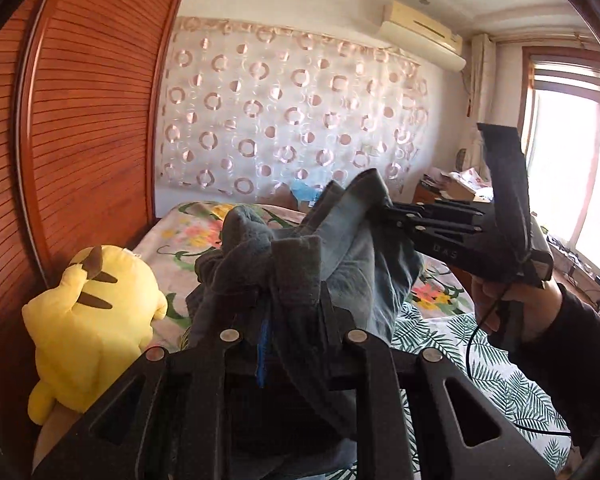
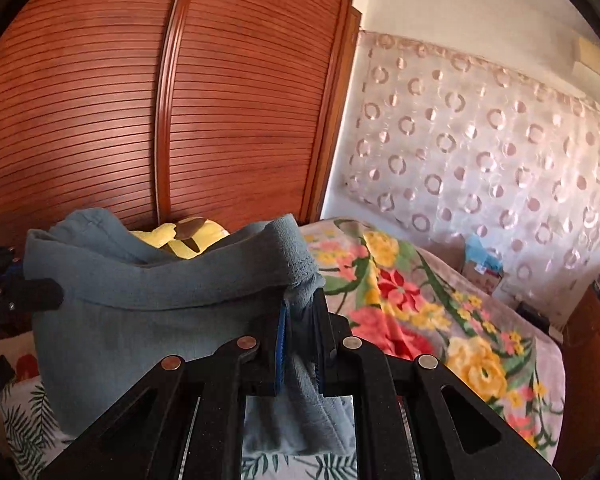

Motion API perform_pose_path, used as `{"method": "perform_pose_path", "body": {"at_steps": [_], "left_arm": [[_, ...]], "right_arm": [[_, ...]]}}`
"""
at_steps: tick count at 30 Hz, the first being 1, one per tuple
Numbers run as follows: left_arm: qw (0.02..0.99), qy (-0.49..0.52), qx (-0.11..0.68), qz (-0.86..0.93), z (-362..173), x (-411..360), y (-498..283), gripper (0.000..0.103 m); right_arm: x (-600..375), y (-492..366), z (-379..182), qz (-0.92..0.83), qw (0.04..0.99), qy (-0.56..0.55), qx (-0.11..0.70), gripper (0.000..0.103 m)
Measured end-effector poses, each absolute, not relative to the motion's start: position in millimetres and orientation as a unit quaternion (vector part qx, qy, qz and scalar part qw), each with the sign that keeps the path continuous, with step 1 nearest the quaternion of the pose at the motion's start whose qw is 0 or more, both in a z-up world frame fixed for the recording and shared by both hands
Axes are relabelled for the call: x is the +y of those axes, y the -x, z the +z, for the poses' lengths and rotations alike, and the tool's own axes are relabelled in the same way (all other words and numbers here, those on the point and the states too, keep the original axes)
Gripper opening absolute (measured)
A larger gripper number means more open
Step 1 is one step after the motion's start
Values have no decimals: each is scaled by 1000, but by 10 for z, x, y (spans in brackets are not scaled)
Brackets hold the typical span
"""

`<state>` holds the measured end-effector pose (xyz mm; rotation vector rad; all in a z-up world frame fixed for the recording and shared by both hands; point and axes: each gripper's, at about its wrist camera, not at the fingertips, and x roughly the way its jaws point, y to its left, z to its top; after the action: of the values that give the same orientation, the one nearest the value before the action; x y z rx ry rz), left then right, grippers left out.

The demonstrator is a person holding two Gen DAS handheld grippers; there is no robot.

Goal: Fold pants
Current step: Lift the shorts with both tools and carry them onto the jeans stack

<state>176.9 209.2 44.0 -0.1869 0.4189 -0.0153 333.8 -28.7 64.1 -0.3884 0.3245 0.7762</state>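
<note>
While two grippers clamp, one pants hangs.

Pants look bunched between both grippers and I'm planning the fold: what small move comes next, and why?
Probably draw the two grippers apart to stretch the pants taut. The left gripper and right gripper both pinch the fabric, which sags bunched above the bed.

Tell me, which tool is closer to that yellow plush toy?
Left. The left tool, gripping the pants, has the plush toy just beside it; the right tool grips them farther away, toward the window.
</note>
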Motion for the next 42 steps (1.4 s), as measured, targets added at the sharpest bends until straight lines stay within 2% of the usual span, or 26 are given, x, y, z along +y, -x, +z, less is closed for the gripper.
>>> {"method": "perform_pose_path", "body": {"at_steps": [17, 19, 21, 23, 27, 35, 42], "left_arm": [[953, 143, 256, 69, -150, 2326, -1716, 22], [952, 141, 262, 70, -185, 2308, -1706, 24], [952, 138, 265, 70, -180, 2312, -1696, 27], [951, 138, 266, 71, -163, 2324, -1675, 32], [955, 132, 253, 79, -68, 2358, -1557, 49], [962, 97, 247, 67, 107, 2254, -1617, 50], [951, 66, 295, 62, -137, 2109, -1804, 50]], "right_arm": [[394, -3863, 324, 430, 852, 229, 189, 12], [400, -3907, 352, 431, 852, 222, 199, 24], [366, -3939, 411, 429, 856, 206, 200, 30], [276, -3972, 492, 431, 860, 183, 203, 33], [25, -3961, 637, 434, 864, 157, 199, 33], [-286, -3861, 461, 438, 857, 151, 226, 33], [-211, -4110, 333, 418, 858, 146, 261, 32]]}}
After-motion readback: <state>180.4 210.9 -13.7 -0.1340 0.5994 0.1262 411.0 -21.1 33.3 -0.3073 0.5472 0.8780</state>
